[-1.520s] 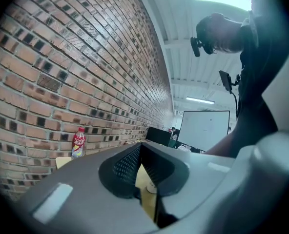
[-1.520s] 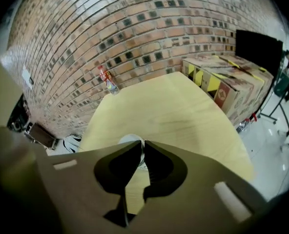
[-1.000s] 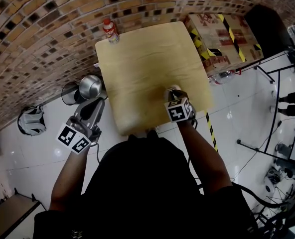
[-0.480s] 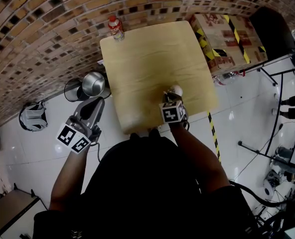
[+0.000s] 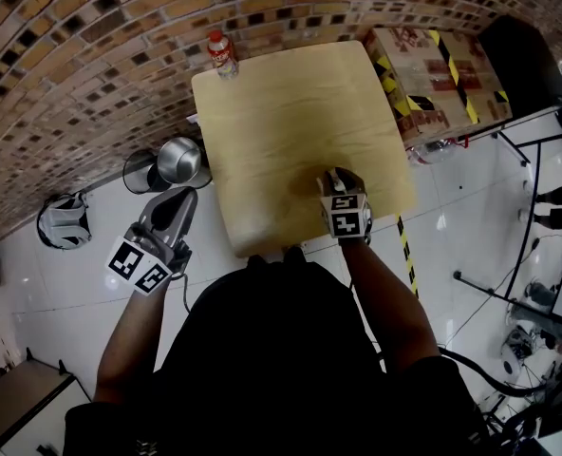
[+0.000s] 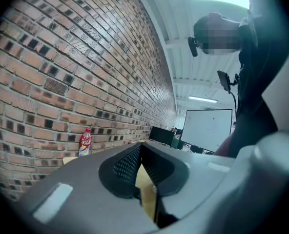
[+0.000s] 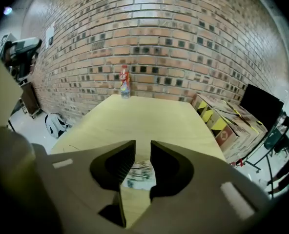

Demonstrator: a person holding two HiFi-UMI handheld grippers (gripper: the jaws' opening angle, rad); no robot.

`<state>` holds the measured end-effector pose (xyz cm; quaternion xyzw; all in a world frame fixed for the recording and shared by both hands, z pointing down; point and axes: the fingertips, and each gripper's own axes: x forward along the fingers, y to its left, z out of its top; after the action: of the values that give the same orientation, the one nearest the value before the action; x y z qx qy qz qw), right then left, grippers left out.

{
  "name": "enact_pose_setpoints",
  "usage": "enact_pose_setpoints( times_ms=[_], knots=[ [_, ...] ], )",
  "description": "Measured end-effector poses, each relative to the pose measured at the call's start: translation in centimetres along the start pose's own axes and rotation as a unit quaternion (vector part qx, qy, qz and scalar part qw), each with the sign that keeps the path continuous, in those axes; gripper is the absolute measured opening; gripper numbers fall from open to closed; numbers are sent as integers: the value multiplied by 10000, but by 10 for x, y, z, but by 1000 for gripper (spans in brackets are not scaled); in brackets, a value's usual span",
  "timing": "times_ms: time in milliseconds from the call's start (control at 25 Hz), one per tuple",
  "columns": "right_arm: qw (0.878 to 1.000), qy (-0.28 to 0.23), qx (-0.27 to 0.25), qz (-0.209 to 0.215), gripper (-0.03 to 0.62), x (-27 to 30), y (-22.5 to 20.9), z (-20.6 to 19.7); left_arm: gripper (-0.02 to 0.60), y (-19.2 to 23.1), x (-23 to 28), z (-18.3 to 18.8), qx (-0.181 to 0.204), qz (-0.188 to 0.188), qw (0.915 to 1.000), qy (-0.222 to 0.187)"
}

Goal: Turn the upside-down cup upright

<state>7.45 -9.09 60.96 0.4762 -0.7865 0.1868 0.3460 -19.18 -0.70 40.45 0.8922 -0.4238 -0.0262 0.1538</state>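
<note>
A white cup with green print [image 7: 140, 172] stands on the pale wooden table [image 7: 149, 116], just past my right gripper's [image 7: 142, 147] tips. The jaws are opening, with a narrow gap between them, and the pads do not press on the cup. Which way up the cup is I cannot tell. In the head view my right gripper [image 5: 338, 183] hangs over the table's near right part [image 5: 281, 112] and covers the cup. My left gripper [image 5: 172, 207] is held off the table's left side, level, its jaws [image 6: 140, 147] together with nothing in them.
A red-labelled bottle [image 5: 223, 53] stands at the table's far left corner by the brick wall. A taped cardboard box [image 5: 433, 65] sits right of the table. A metal pot [image 5: 177, 161] and a bag [image 5: 63, 224] lie on the floor to the left.
My right gripper has shifted a little to the right and turned. The white cup that showed past its tips in the head view is now hidden under it. The left gripper has stayed put.
</note>
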Motion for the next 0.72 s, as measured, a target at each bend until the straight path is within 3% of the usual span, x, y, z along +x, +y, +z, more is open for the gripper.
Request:
enact_pose_setpoints(
  times_ms=[120, 200, 560, 720],
  knots=[
    [9988, 238, 225, 357, 172, 8, -37, -9, 0, -1, 4, 2, 13, -20, 10000, -10],
    [9949, 581, 517, 639, 184, 11, -50, -24, 0, -2, 8, 2, 16, -26, 10000, -16],
    [9733, 1170, 1490, 1299, 181, 15, -52, -61, 0, -5, 20, 7, 63, -35, 10000, -22],
    [9757, 1094, 1448, 1229, 130, 14, -49, -58, 0, -5, 22, 8, 74, -43, 10000, -7]
  ],
)
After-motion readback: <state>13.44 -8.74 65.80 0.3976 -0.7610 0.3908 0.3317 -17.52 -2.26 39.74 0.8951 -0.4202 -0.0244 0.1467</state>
